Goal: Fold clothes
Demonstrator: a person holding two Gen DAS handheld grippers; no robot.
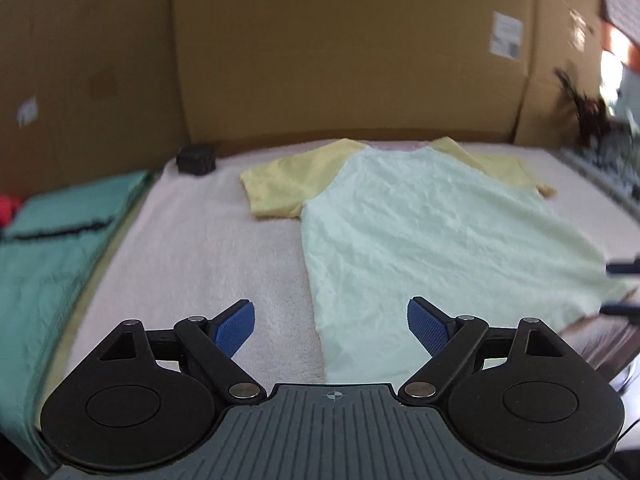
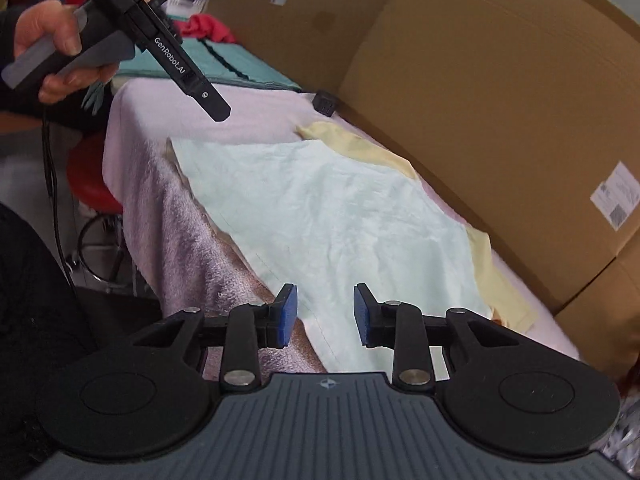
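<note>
Since the T-shirt [image 1: 420, 232] lies flat on the pink-towelled surface [image 1: 200, 248], collar far and hem near, both tools hover over the hem: left tool [image 1: 331, 326] released wide at its left corner, right tool [image 2: 325, 314] part-open, empty.

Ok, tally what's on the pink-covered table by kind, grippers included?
T-shirt, mint with yellow sleeves, laid flat: 1
Small black block by the cardboard: 1
Hand-held gripper, left hand-held gripper and right hand-held gripper, both open and empty: 2
Total: 4
</note>
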